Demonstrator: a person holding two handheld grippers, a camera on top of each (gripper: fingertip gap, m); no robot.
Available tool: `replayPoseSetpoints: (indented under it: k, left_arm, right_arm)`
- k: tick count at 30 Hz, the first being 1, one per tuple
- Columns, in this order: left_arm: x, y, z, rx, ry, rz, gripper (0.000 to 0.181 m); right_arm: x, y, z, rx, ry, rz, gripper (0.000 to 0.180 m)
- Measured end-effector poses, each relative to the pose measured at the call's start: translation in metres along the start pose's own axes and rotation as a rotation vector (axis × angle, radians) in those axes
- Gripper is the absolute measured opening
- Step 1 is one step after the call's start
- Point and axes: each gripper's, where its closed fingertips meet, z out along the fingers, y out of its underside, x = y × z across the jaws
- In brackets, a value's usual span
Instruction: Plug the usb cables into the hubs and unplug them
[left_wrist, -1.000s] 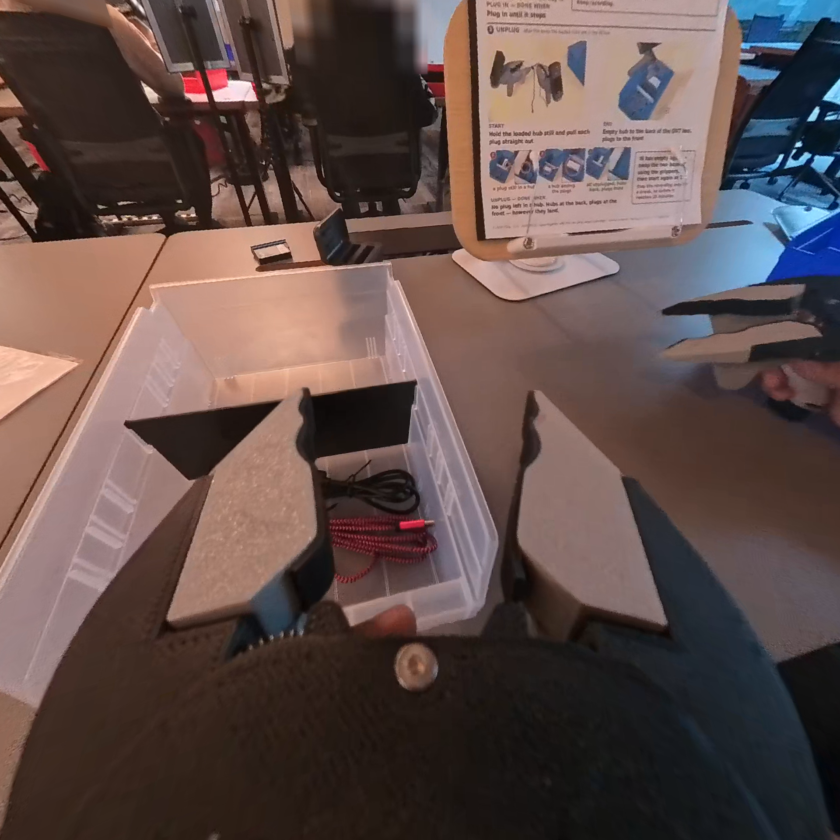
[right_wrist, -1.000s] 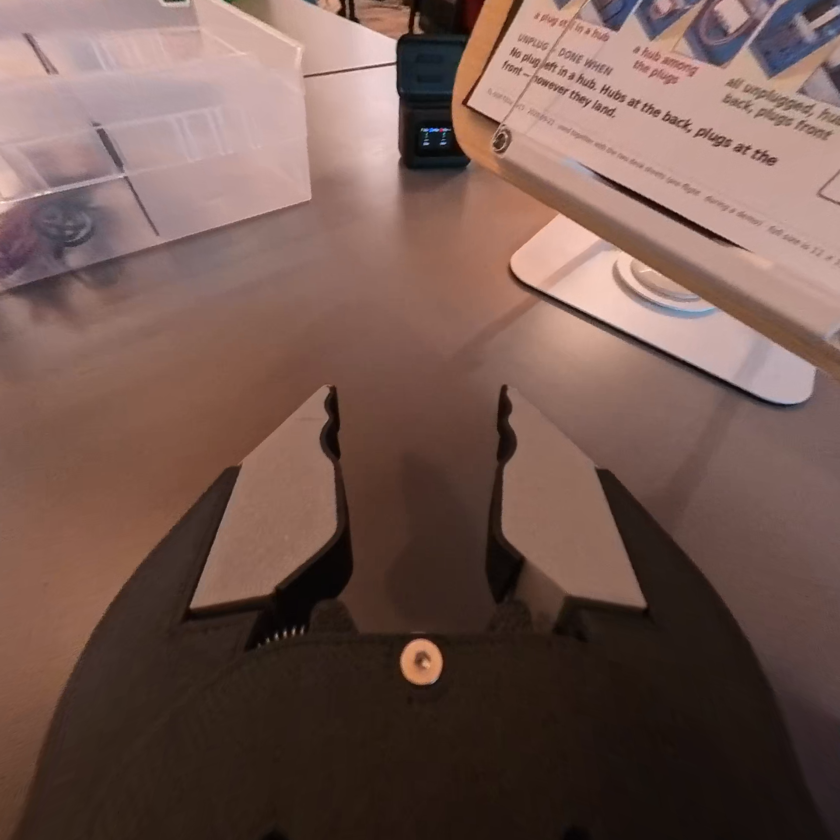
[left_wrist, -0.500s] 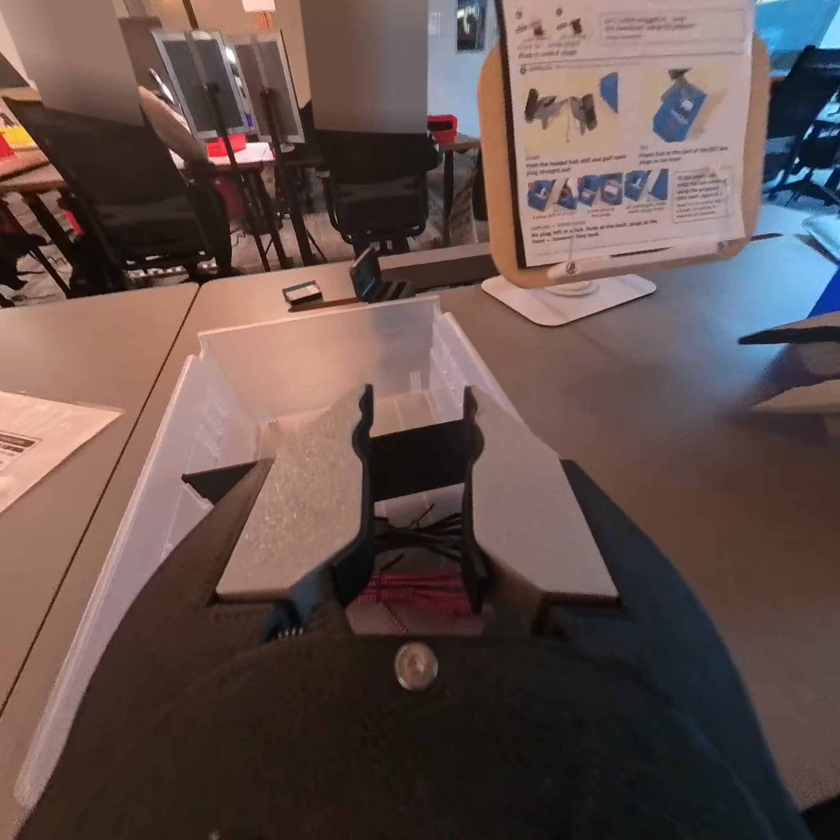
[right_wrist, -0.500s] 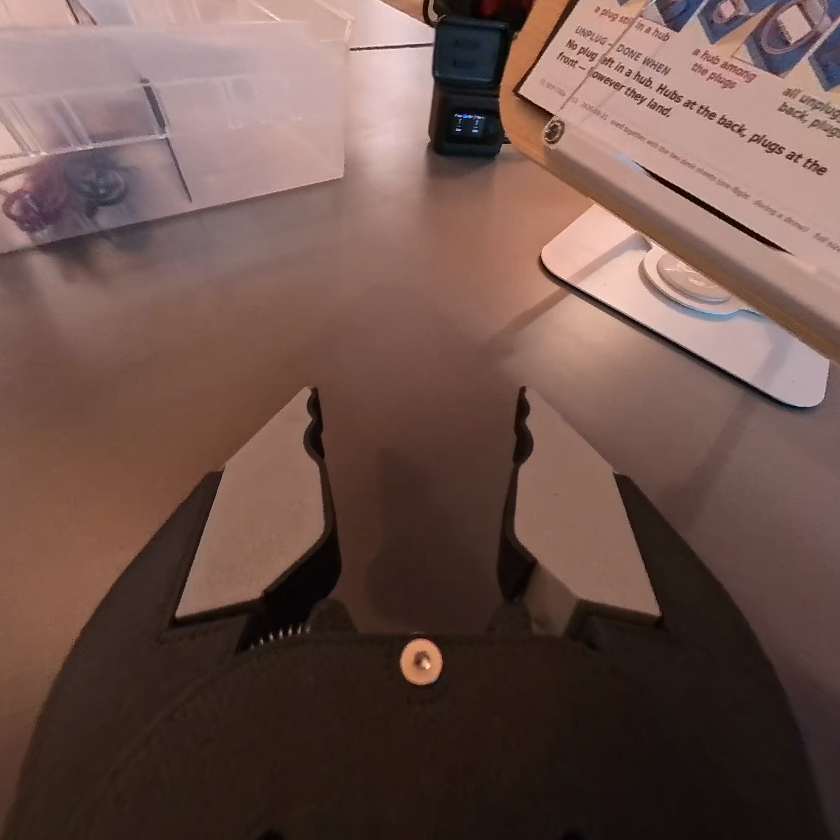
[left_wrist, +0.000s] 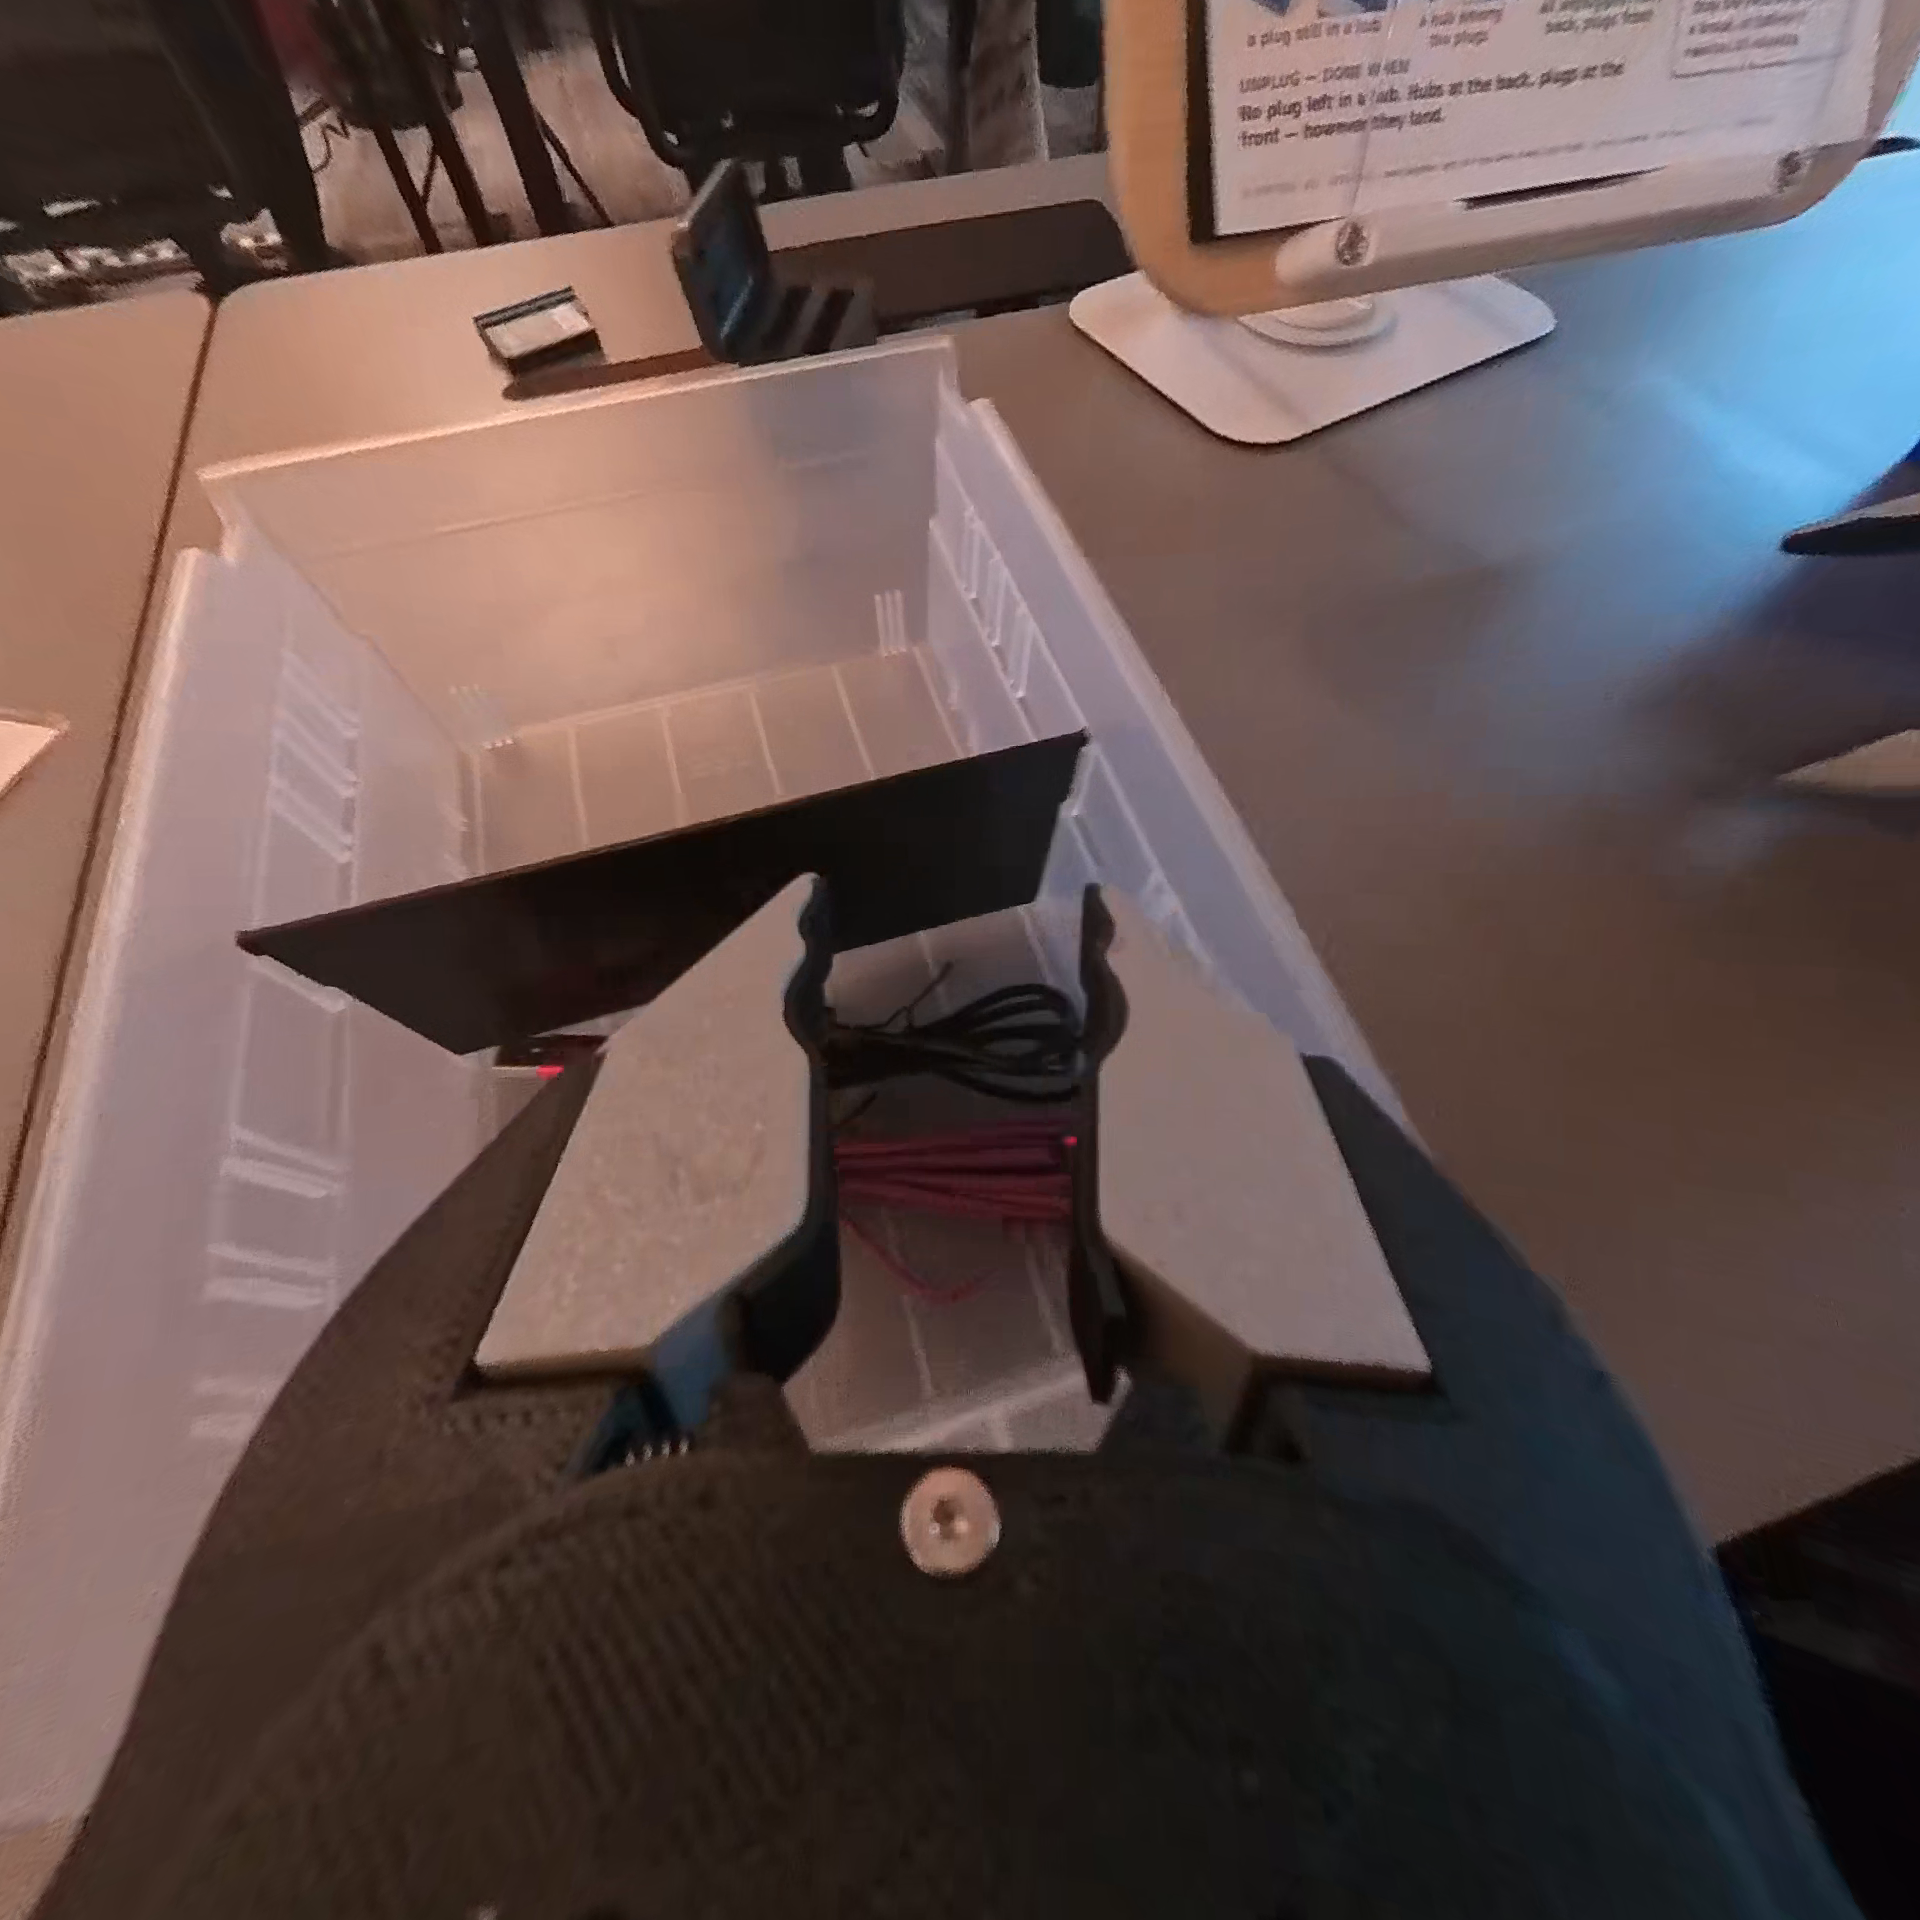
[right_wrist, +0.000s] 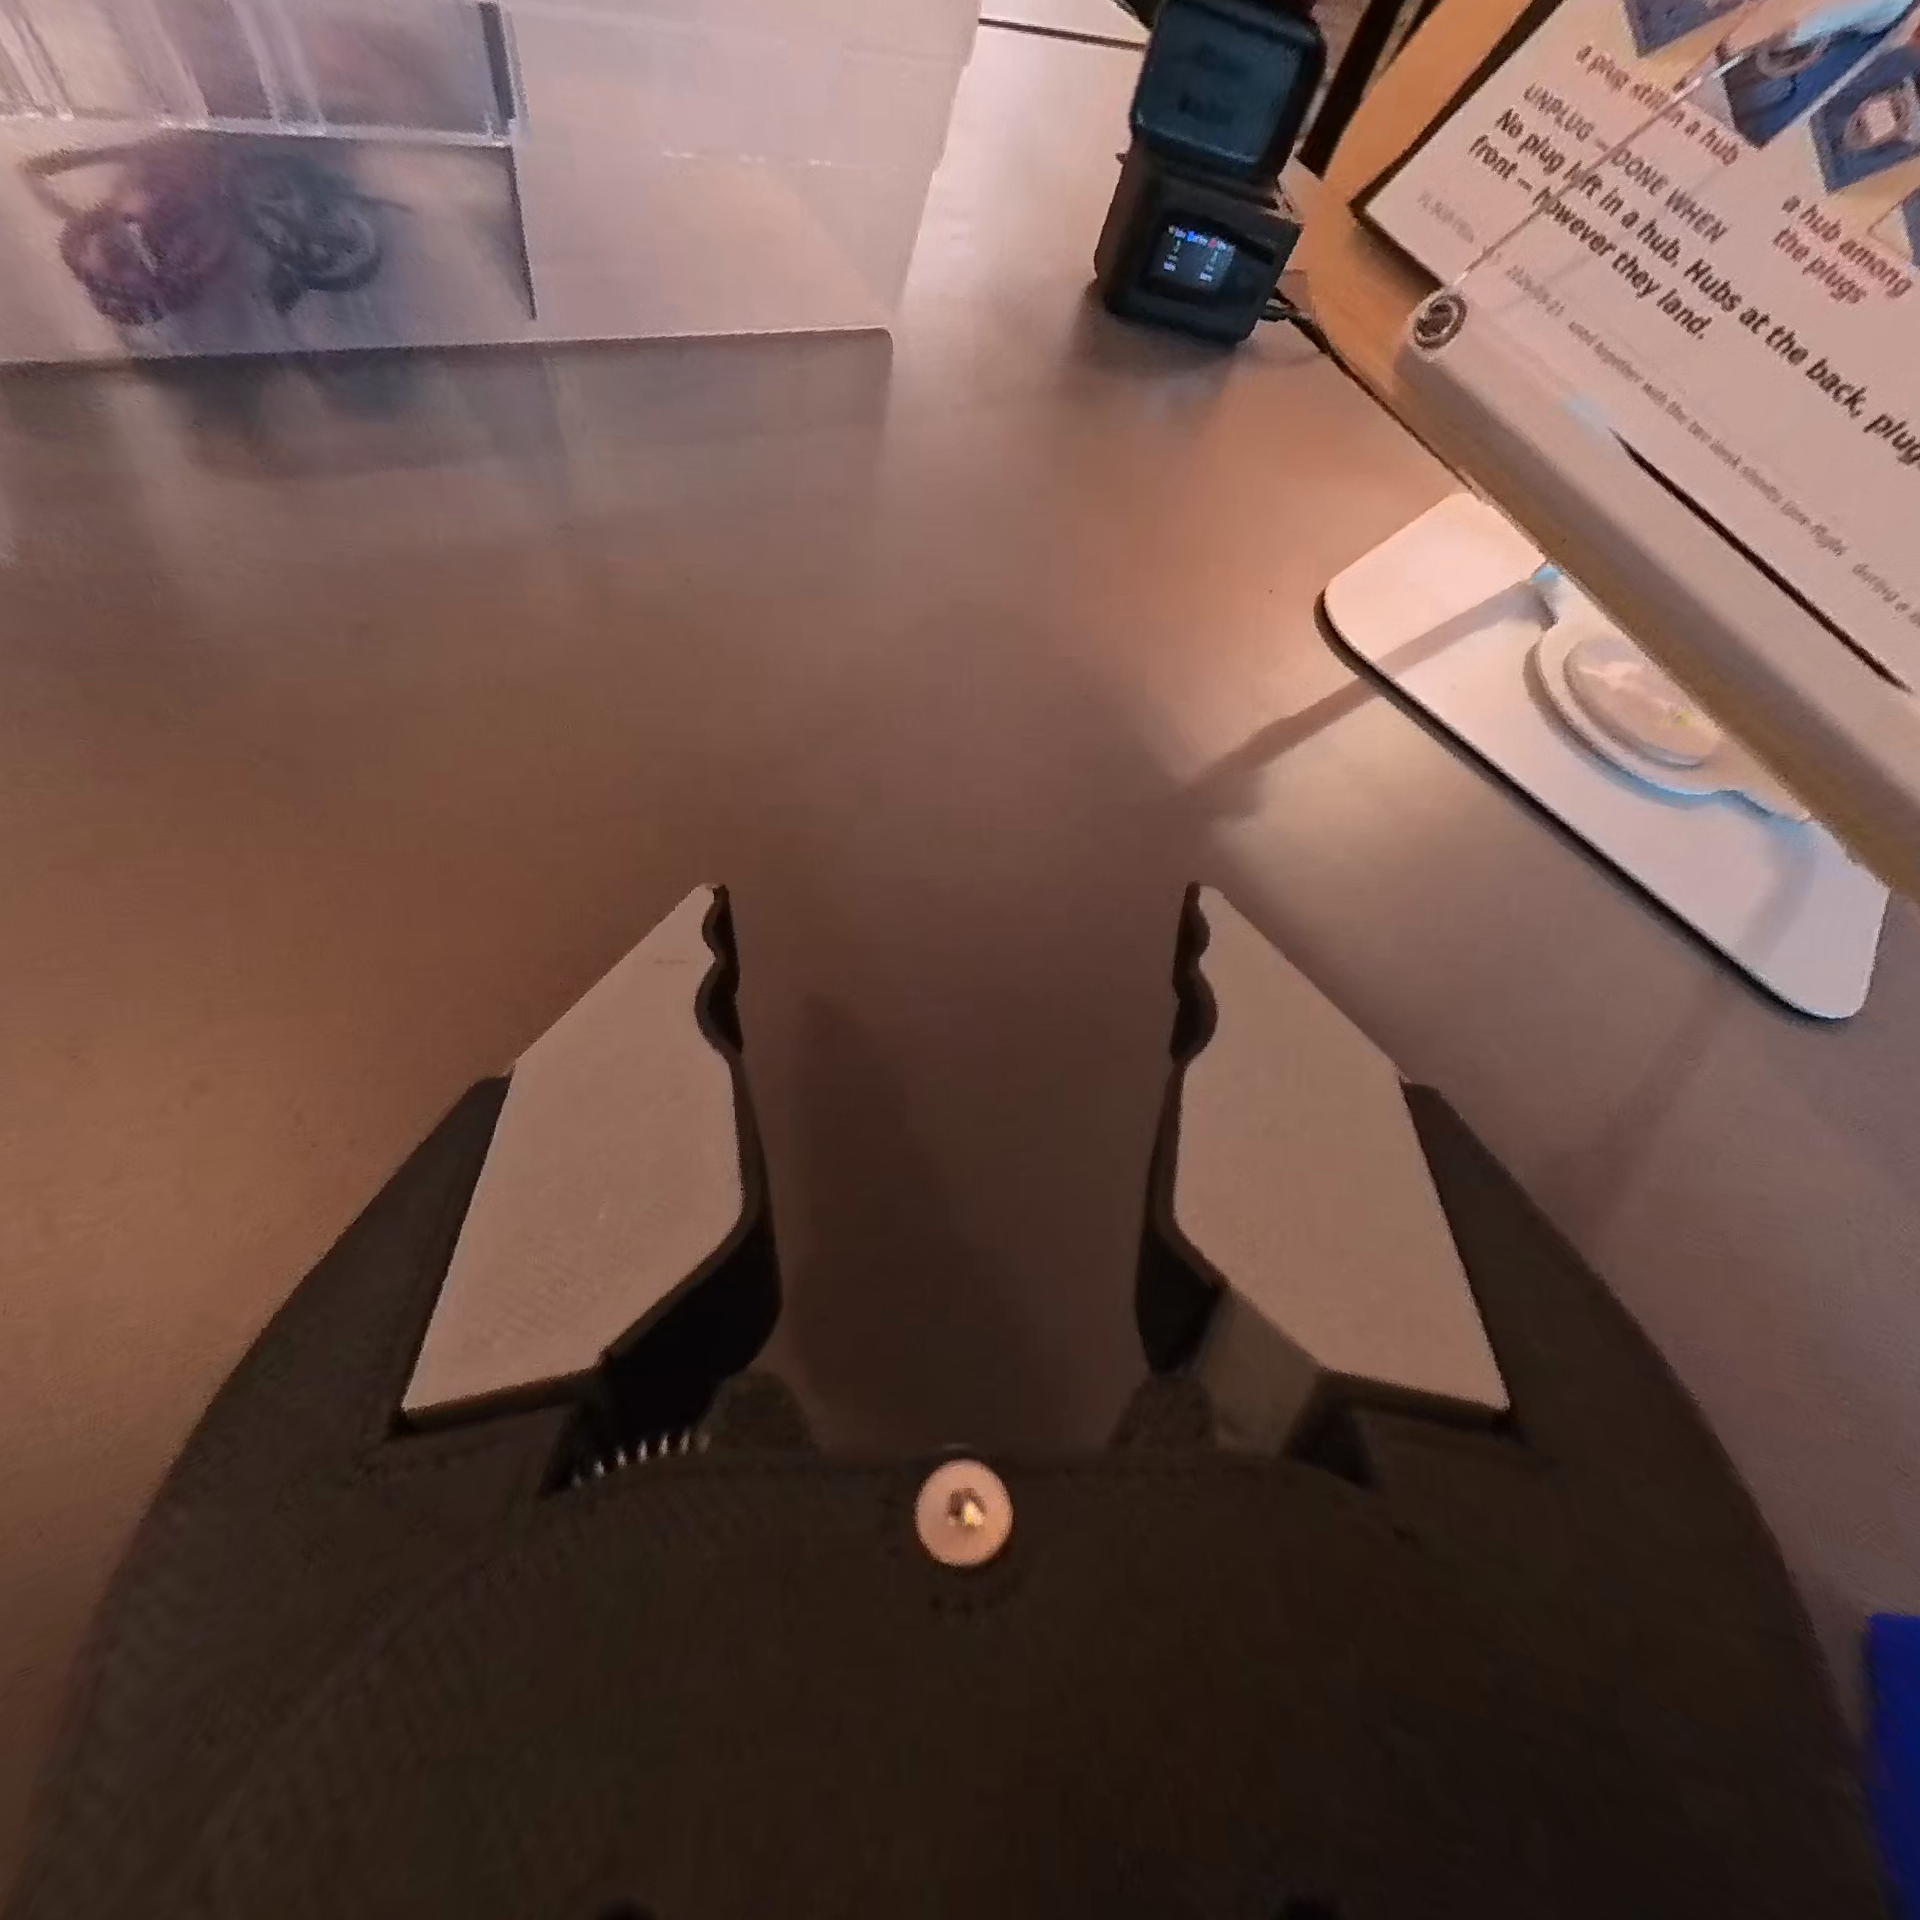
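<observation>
Hovering over the near compartment of the long translucent plastic bin (left_wrist: 1049, 623), the left gripper (left_wrist: 951, 904), with fingers parted by a moderate gap and gripping nothing. Showing through that gap, on the bin floor: a coiled black usb cable (left_wrist: 966, 1039) and, nearer to the camera, a coiled red braided usb cable (left_wrist: 956, 1179), both partly covered by the grey fingers (left_wrist: 675, 1174). Standing across the bin, beyond the cables, a black divider panel (left_wrist: 935, 842); peeking out under its left part, a small dark thing with a red glow (left_wrist: 535, 1062), too hidden to identify. Lying bare beyond the divider, the far compartment.

Hanging over the brown table (right_wrist: 623, 727) to the right of the bin, the right gripper (right_wrist: 956, 904), wide open and holding nothing. Appearing only as blurred dark and reddish smudges through the bin wall (right_wrist: 727, 208) in the right wrist view, the cables. Sitting behind the bin, a small black device with a lit screen (right_wrist: 1195, 255); to the right of it, a white-based stand with an instruction sheet (right_wrist: 1662, 312), cut off by the picture edge. Not making out any hub.
</observation>
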Motion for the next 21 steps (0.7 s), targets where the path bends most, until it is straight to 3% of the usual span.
replayPoseSetpoints:
  k: [6, 10, 15, 18, 19, 21]
  left_arm:
    - [0.048, -0.021, -0.024, 0.052, 0.026, 0.061, 0.054]
    - [0.068, -0.001, -0.023, -0.026, 0.077, 0.005, 0.082]
    - [0.065, 0.052, -0.01, -0.172, -0.045, 0.091, 0.091]
    - [0.074, 0.057, 0.006, -0.134, -0.043, 0.069, 0.091]
    - [0.07, 0.055, 0.008, -0.12, -0.082, 0.102, 0.075]
    - [0.062, 0.056, 0.014, -0.146, -0.148, 0.168, 0.062]
  right_arm:
    - [0.005, -0.002, -0.003, 0.014, 0.048, -0.012, 0.081]
    - [0.009, -0.008, -0.025, 0.051, 0.088, -0.011, 0.082]
    - [-0.022, -0.008, -0.116, 0.073, 0.042, 0.035, 0.088]
    - [0.0, 0.02, -0.184, -0.043, 0.187, 0.055, 0.087]
    - [0.013, 0.03, -0.207, -0.072, 0.253, 0.07, 0.086]
    - [0.042, 0.052, -0.253, -0.131, 0.404, 0.104, 0.084]
